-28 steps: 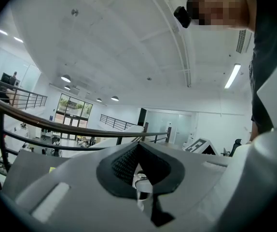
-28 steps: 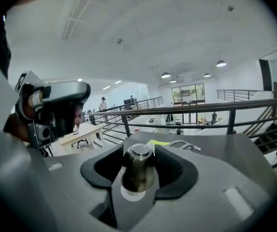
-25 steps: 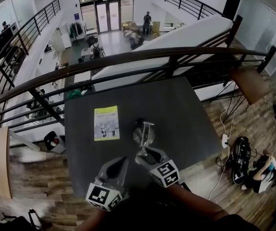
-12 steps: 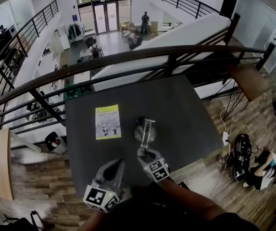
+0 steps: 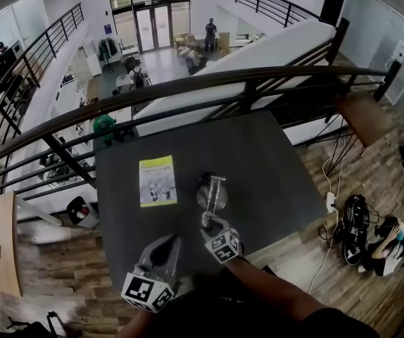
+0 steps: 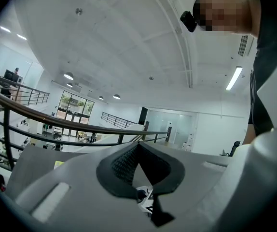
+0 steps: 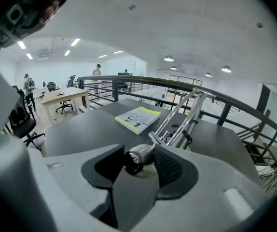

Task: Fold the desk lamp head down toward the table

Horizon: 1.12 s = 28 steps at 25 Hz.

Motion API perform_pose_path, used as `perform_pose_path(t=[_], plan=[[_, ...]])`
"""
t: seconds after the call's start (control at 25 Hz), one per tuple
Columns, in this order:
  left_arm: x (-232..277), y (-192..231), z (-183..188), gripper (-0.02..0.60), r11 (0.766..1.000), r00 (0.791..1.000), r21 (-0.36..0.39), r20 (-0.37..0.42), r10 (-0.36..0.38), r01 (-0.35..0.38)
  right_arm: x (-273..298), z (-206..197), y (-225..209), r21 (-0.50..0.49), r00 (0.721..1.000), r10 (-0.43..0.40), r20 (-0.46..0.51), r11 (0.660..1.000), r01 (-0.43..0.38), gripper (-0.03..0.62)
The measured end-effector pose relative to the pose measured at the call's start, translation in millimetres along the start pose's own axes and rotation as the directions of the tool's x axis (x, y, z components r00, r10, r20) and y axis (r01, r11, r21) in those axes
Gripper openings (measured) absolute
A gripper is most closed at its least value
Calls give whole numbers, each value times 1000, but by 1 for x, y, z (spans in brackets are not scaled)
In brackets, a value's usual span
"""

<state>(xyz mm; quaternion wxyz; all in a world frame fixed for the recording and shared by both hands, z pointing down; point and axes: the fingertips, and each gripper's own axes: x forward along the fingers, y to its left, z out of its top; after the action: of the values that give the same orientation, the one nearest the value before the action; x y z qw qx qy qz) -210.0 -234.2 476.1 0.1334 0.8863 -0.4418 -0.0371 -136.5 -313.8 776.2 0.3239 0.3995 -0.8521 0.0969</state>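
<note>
A silver desk lamp (image 5: 212,196) with a jointed metal arm (image 7: 183,116) stands mid-table on the dark tabletop (image 5: 265,160). Its small silver head (image 7: 137,159) is low, near the table, and sits between the pads of my right gripper (image 7: 138,164), which is shut on it and points down at a slant. In the head view, that right gripper (image 5: 208,223) is just in front of the lamp base. My left gripper (image 5: 165,246) hovers level to its left, over the table's near edge. Its jaws (image 6: 138,146) meet at the tips with nothing between them.
A yellow-and-white booklet (image 5: 158,180) lies flat left of the lamp, also seen as the booklet (image 7: 139,118) beyond the jaws. A dark railing (image 5: 188,90) runs behind the table over a drop. Bags (image 5: 353,231) and a cable lie on the floor at the right.
My right gripper has sunk toward the table with the lamp head between its pads, tilting further downward. The left gripper has stayed where it was.
</note>
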Motion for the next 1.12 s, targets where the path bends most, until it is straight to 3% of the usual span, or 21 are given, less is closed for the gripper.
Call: perform_pose_path(t=[0.32, 0.56, 0.88, 1.0, 1.12], plan=[[1, -2, -2, 2, 1000, 1000, 3, -1, -6, 6, 1, 0, -3, -26, 1000, 8, 3, 1000, -8, 198], [-1, -9, 3, 2, 1000, 1000, 1, 11, -23, 23, -49, 58, 11, -24, 989, 56, 137, 998, -53, 184], [-3, -22, 3, 2, 998, 997, 16, 46, -56, 56, -139, 144, 32, 34, 922, 115, 371, 990, -137, 73], [-1, -29, 5, 2, 998, 996, 20, 63, -62, 61, -168, 156, 33, 27, 895, 130, 427, 987, -156, 6], [1, -37, 8, 2, 998, 996, 27, 71, -59, 58, -192, 162, 37, -2, 868, 190, 459, 977, -213, 3]])
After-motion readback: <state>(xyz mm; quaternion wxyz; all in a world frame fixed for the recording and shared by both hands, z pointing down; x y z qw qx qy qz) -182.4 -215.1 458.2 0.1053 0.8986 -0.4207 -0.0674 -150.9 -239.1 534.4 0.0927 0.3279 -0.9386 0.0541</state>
